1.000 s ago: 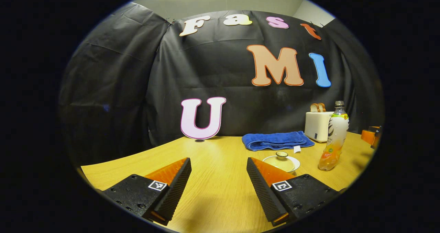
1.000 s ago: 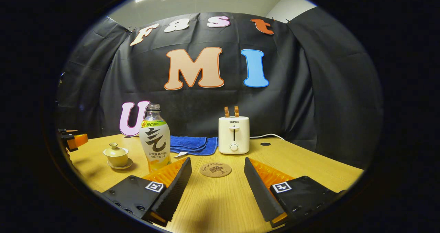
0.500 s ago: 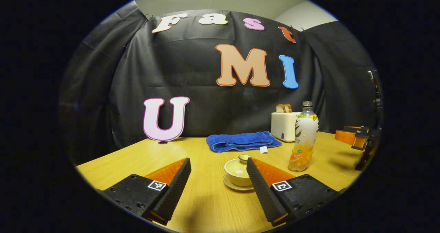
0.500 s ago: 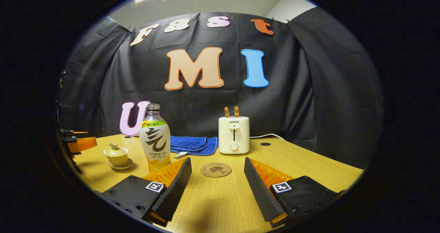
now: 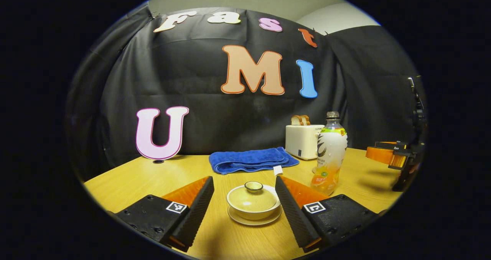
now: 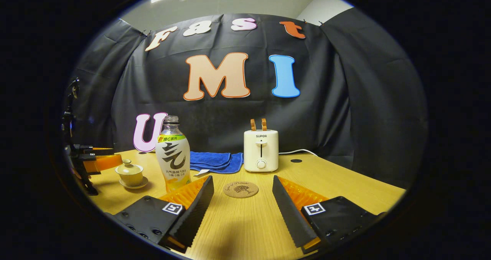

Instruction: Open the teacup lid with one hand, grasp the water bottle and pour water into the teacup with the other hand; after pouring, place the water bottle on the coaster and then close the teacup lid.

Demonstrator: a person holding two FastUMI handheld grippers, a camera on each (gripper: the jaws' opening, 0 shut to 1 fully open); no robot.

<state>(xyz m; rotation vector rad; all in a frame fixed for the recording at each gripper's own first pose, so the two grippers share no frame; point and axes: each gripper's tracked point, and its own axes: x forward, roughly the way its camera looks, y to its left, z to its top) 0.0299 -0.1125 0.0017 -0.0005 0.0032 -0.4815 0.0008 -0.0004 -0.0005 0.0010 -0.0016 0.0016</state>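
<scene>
Swinging round, the left tool [image 5: 244, 198] now frames the lidded teacup [image 5: 253, 204] dead ahead between its spread fingers, nothing gripped, lid knob pointing straight up. Right tool [image 6: 242, 198] hangs wide apart, bottle [image 6: 172, 154] ahead-left on the worktop [image 6: 345, 183].

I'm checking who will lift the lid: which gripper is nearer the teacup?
Left. The left gripper has the teacup between its open fingers; the right gripper sits beyond the water bottle.
</scene>
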